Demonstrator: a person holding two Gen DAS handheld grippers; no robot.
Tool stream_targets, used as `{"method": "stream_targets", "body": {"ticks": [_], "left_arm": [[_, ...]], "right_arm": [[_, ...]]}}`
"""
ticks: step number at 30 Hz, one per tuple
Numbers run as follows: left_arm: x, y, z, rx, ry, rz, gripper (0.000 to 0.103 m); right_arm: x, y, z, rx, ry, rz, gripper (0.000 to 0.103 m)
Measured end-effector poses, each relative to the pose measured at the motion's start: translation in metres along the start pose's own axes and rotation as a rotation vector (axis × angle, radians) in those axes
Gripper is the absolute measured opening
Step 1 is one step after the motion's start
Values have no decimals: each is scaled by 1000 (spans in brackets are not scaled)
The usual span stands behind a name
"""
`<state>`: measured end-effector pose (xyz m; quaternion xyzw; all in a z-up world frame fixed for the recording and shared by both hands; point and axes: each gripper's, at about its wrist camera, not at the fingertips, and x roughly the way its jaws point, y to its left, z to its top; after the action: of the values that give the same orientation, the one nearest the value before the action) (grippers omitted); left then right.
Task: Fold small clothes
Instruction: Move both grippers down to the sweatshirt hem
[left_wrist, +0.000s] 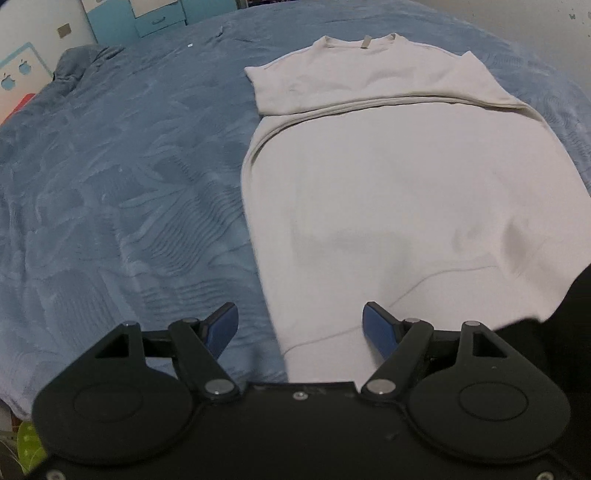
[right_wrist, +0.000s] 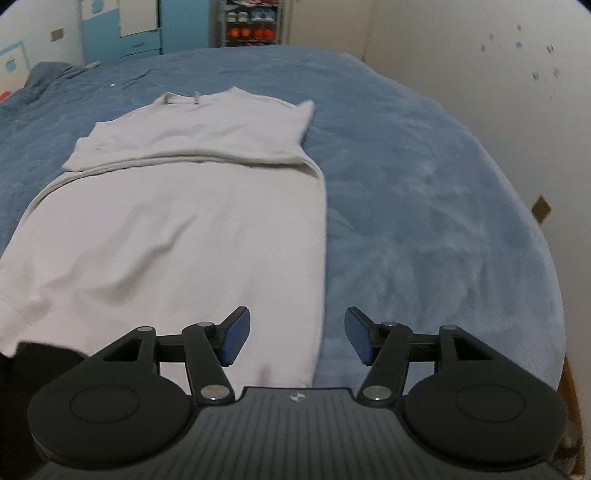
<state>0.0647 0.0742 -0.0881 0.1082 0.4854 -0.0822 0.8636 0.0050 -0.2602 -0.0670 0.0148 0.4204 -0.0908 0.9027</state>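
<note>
A pale beige shirt (left_wrist: 388, 184) lies flat on the blue bedspread (left_wrist: 129, 184), collar at the far end, with both sleeves folded in across the chest as a band (left_wrist: 369, 88). My left gripper (left_wrist: 299, 326) is open and hovers over the shirt's near left corner, nothing between its blue pads. In the right wrist view the same shirt (right_wrist: 177, 229) fills the left half. My right gripper (right_wrist: 295, 338) stands open over the shirt's near right edge, straddling the hem side and the bedspread (right_wrist: 424, 221), and holds nothing.
A rumpled blue blanket (left_wrist: 81, 62) lies at the bed's far left. Blue cabinets (right_wrist: 122, 33) and a shelf of shoes (right_wrist: 251, 22) stand beyond the bed. A white wall (right_wrist: 498, 92) runs along the bed's right side. A dark shape (left_wrist: 565, 332) covers the near right corner of the left wrist view.
</note>
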Motion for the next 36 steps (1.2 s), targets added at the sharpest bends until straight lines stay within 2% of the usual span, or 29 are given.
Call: {"method": "stream_targets", "body": {"ticks": [5, 10, 13, 15, 18, 19, 20, 21, 26, 27, 29, 30, 34, 36], "left_arm": [[16, 10, 2, -77, 55, -9, 76], [24, 17, 3, -119, 121, -22, 77], [35, 31, -4, -203, 170, -87, 76], [41, 36, -4, -246, 187, -125, 73], [42, 29, 4, -207, 167, -136, 65], [41, 28, 5, -214, 158, -142, 44], [42, 27, 5, -216, 165, -181, 6], [44, 27, 6, -215, 178, -198, 4], [33, 13, 7, -134, 143, -125, 7], [32, 13, 8, -134, 148, -118, 12], [32, 16, 5, -136, 175, -81, 50], [32, 19, 4, -142, 175, -53, 54], [46, 42, 0, -245, 232, -119, 62], [55, 45, 4, -255, 249, -128, 64]], "right_arm": [[10, -13, -10, 48, 38, 14, 73], [14, -12, -16, 45, 62, 16, 76], [17, -17, -18, 61, 73, 24, 82], [26, -21, -19, 89, 105, 35, 82], [36, -22, -20, 119, 165, 55, 82], [37, -22, -21, 125, 170, 65, 82], [36, -21, -22, 124, 167, 71, 82], [35, -19, -22, 114, 164, 71, 82], [29, -16, -23, 75, 157, 55, 82], [30, -18, -22, 80, 160, 56, 82], [28, -22, -23, 100, 161, 61, 82], [27, -25, -23, 109, 160, 61, 82], [30, -29, -25, 127, 171, 65, 82], [32, -30, -25, 135, 179, 69, 82]]}}
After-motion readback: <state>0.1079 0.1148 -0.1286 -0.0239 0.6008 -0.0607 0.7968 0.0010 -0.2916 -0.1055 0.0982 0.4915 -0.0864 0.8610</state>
